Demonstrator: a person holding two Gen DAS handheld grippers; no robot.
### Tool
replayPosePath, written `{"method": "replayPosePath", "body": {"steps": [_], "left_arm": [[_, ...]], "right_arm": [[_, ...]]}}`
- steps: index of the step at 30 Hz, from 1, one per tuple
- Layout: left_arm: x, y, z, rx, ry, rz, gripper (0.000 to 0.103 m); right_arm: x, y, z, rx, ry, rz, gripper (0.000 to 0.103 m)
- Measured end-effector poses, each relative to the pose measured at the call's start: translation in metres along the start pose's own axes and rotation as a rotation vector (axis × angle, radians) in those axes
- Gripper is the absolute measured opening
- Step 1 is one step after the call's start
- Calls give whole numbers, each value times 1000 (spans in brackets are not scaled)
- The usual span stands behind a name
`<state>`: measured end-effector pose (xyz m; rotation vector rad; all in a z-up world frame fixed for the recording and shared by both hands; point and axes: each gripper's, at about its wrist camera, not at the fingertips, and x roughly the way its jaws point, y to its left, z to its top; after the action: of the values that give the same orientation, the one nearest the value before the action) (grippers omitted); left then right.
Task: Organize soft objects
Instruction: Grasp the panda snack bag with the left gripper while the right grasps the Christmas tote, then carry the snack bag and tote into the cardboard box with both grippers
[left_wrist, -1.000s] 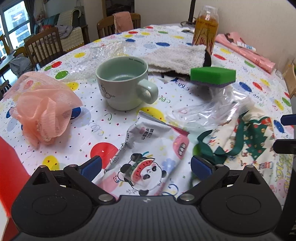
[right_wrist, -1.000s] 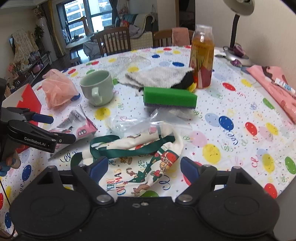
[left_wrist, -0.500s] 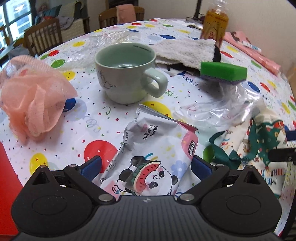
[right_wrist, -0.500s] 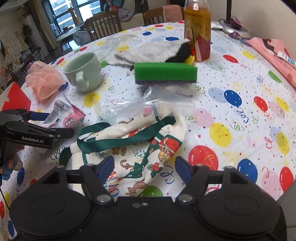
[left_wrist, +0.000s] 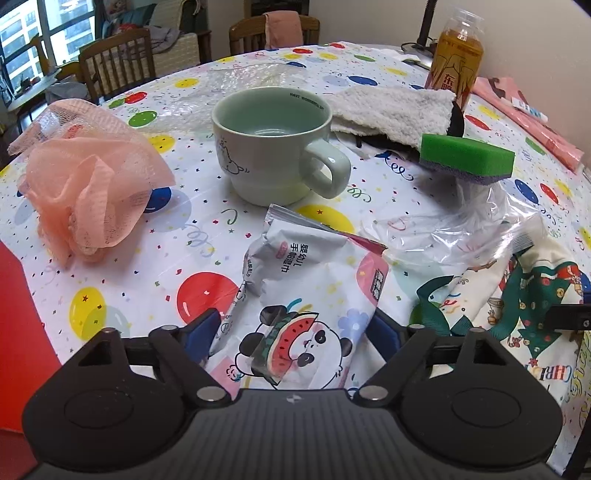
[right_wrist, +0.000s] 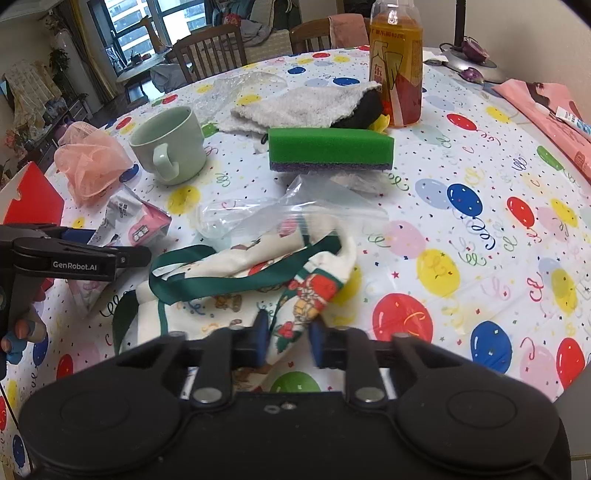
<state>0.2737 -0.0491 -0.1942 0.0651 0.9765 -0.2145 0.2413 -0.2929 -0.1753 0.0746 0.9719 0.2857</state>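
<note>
My left gripper (left_wrist: 291, 332) is open, its fingers on either side of a white wet-wipes pack (left_wrist: 306, 295) with a panda print; the pack also shows in the right wrist view (right_wrist: 136, 225). My right gripper (right_wrist: 286, 338) has closed on the near edge of a Christmas cloth bag (right_wrist: 258, 280) with green straps; the bag shows in the left wrist view (left_wrist: 517, 295). A pink mesh pouf (left_wrist: 85, 181), a green sponge (right_wrist: 328, 149) and a white fluffy towel (right_wrist: 303, 107) lie on the balloon-print table (right_wrist: 480, 221).
A pale green mug (left_wrist: 273, 147) stands mid-table. A clear plastic bag (right_wrist: 280, 214) lies beside the cloth bag. An orange drink bottle (right_wrist: 397, 62) stands at the back. A red item (left_wrist: 14, 314) lies at the left edge. Pink packaging (right_wrist: 554, 122) lies far right.
My left gripper moved forward so the wipes pack sits between its fingers. My right gripper moved onto the cloth bag and its fingers closed on the fabric.
</note>
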Motion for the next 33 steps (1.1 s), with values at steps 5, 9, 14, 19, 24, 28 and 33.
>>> {"method": "replayPosePath", "body": {"steps": [5, 9, 14, 19, 24, 28, 33], "left_arm": [[-5, -1, -1, -34, -8, 14, 70], [-9, -1, -4, -57, -8, 36, 52], [-14, 1, -7, -91, -5, 55, 49], [-19, 2, -11, -126, -11, 67, 47], [-33, 2, -14, -188, -14, 57, 47], [-51, -1, -15, -233, -25, 41, 47], [-77, -4, -14, -281, -55, 41, 47]], "right_arm": [[-10, 3, -1, -42, -34, 20, 7], [-24, 7, 0, -77, -71, 46, 5], [-40, 7, 4, -100, -95, 89, 3], [-54, 3, 8, -109, -97, 123, 2], [-73, 3, 15, -132, -125, 170, 2], [-84, 7, 26, -155, -134, 215, 2], [-92, 19, 42, -221, -136, 252, 1]]}}
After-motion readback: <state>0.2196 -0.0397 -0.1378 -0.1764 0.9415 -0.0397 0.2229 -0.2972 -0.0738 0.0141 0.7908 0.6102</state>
